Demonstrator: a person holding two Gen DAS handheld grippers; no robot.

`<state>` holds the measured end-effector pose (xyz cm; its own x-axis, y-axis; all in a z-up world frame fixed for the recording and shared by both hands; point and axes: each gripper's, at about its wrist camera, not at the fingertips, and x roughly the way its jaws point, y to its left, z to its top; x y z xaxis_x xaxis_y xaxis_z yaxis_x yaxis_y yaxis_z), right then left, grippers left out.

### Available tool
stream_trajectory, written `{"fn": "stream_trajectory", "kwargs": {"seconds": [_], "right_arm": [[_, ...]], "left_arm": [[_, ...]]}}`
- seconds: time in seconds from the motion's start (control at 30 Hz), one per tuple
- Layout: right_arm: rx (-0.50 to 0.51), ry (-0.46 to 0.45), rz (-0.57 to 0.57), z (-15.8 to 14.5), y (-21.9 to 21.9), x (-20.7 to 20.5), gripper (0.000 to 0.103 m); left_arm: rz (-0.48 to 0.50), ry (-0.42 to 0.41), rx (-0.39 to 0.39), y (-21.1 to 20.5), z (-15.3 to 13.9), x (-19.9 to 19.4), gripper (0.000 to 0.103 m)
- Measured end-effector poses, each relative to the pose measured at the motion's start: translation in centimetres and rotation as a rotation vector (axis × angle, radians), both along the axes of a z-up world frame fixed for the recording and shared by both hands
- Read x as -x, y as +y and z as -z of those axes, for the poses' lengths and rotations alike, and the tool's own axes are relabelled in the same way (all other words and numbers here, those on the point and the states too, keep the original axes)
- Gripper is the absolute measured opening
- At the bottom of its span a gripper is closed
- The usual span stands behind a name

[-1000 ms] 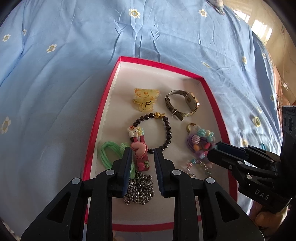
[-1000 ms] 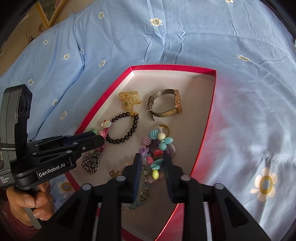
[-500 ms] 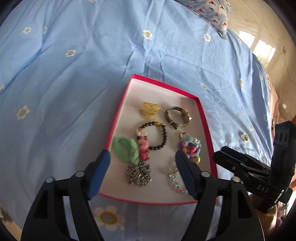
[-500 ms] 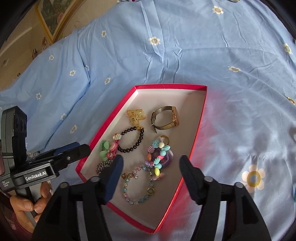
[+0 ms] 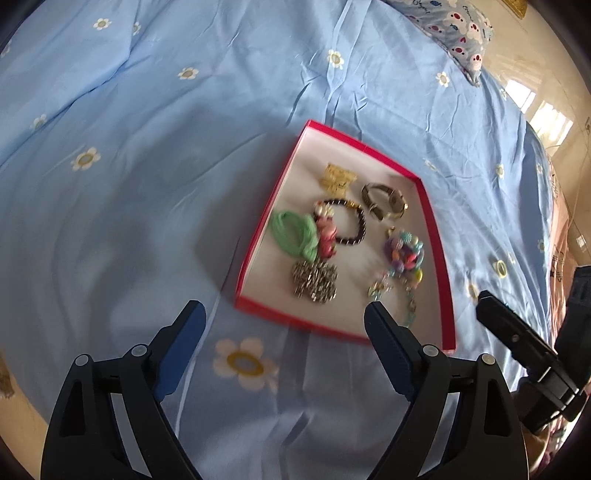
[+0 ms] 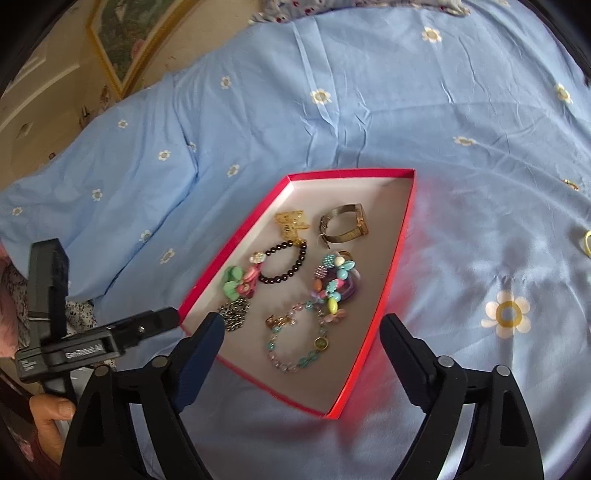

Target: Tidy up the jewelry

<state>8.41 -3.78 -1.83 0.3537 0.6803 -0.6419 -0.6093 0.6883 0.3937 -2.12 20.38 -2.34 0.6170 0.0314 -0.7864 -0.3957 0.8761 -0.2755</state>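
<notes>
A red-rimmed box (image 5: 258, 236) (image 6: 400, 236) lies on the blue sheet and holds several pieces: a gold hair claw (image 5: 337, 179), a metal watch (image 6: 343, 226), a black bead bracelet (image 6: 284, 266), a green hair tie (image 5: 293, 233), a pink charm (image 5: 327, 234), a silver chain (image 5: 314, 282), a colourful bead cluster (image 6: 334, 282) and a pastel bead bracelet (image 6: 295, 345). My left gripper (image 5: 284, 332) is open and empty, held above and short of the box's near edge. My right gripper (image 6: 301, 345) is open and empty above the box's near end.
The blue flowered bedsheet (image 5: 147, 147) covers the bed all round the box. A patterned pillow (image 5: 454, 26) lies at the far end. A small yellow ring (image 6: 587, 243) lies on the sheet at the right. A framed picture (image 6: 122, 40) leans against the wall.
Both grippers opened, let go of the pink charm and the bead cluster in the box, and pulled back and up away from it.
</notes>
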Motion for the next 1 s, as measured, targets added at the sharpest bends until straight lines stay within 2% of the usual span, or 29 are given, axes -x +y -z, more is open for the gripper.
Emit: {"fn": "stream_trajectory", "kwargs": {"seconds": [0.2,0.27,0.47,0.6,0.67,0.73,0.9,1.0], "right_arm": [[0.033,-0.040,0.009,-0.4,-1.0,1.4,0.091],[0.047,-0.060,0.014,-0.5,-1.3,1.9,0.091],[0.094,-0.122,-0.025,-2.0,-2.0,3.4,0.094],[0.115,-0.175,-0.056,-4.9,-2.3,3.8,0.100],[0.123,-0.202,-0.074,-6.3,-2.3,3.9,0.103],[0.136,-0.190,-0.110,-6.8,-1.9,3.8,0.103],[0.170,-0.149,-0.079,-4.0,-1.8,4.4,0.103],[0.152,-0.138,-0.052,-2.3,-2.2,4.9,0.103]], "left_arm": [[-0.022,0.020,0.026,-0.1,0.8,1.8,0.089],[-0.025,0.011,0.012,-0.5,0.7,2.3,0.089],[0.017,-0.042,-0.105,-2.3,-1.8,3.8,0.090],[0.050,-0.121,-0.198,-3.3,-5.4,4.4,0.103],[0.045,-0.160,-0.247,-3.6,-6.5,4.4,0.103],[0.031,-0.164,-0.295,-3.8,-6.9,4.3,0.103],[0.016,-0.137,-0.293,-3.9,-5.2,4.4,0.103],[-0.003,-0.127,-0.330,-4.5,-4.1,5.1,0.103]]}}
